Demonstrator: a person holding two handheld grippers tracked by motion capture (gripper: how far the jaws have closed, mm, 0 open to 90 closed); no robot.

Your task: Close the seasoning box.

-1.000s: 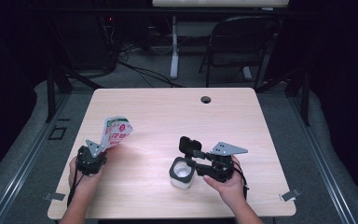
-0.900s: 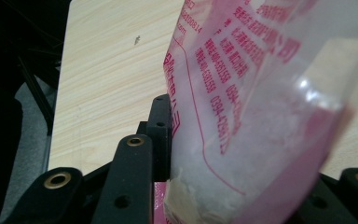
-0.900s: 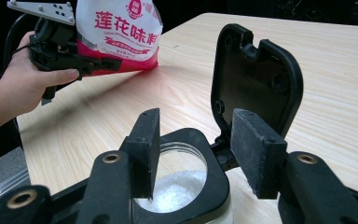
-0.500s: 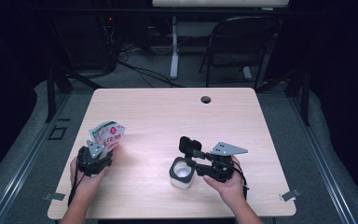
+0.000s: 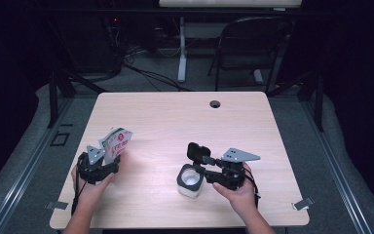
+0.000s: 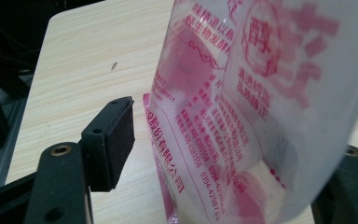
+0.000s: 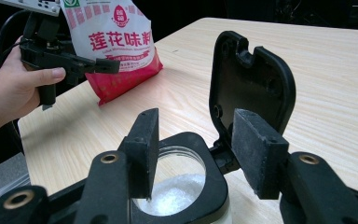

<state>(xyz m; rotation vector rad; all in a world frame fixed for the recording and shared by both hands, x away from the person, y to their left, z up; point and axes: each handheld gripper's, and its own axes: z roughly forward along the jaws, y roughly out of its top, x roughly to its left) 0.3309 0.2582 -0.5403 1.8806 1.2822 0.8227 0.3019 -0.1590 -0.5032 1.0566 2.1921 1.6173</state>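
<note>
Bag set down left of jar; jar steadied for the next step.

Landmark: white plastic jar with black flip lid (image 5: 190, 179), near the front edge of the pale wooden surface (image 5: 175, 117), lid hinged open, white granules inside. Well to the left of the jar, the white-and-red printed plastic seasoning bag (image 5: 116, 144) rests bottom-down on the surface, leaning. Left gripper (image 5: 108, 161) sits around its lower part; jaws have just been opening and now stand wide, left pad (image 6: 119, 140) clear of the film, so the bag looks released rather than held. Right gripper (image 5: 200, 171), at the jar's right, has jaws apart around the black collar by the hinge; whether the pads press cannot be told, probably bracing the jar.
</note>
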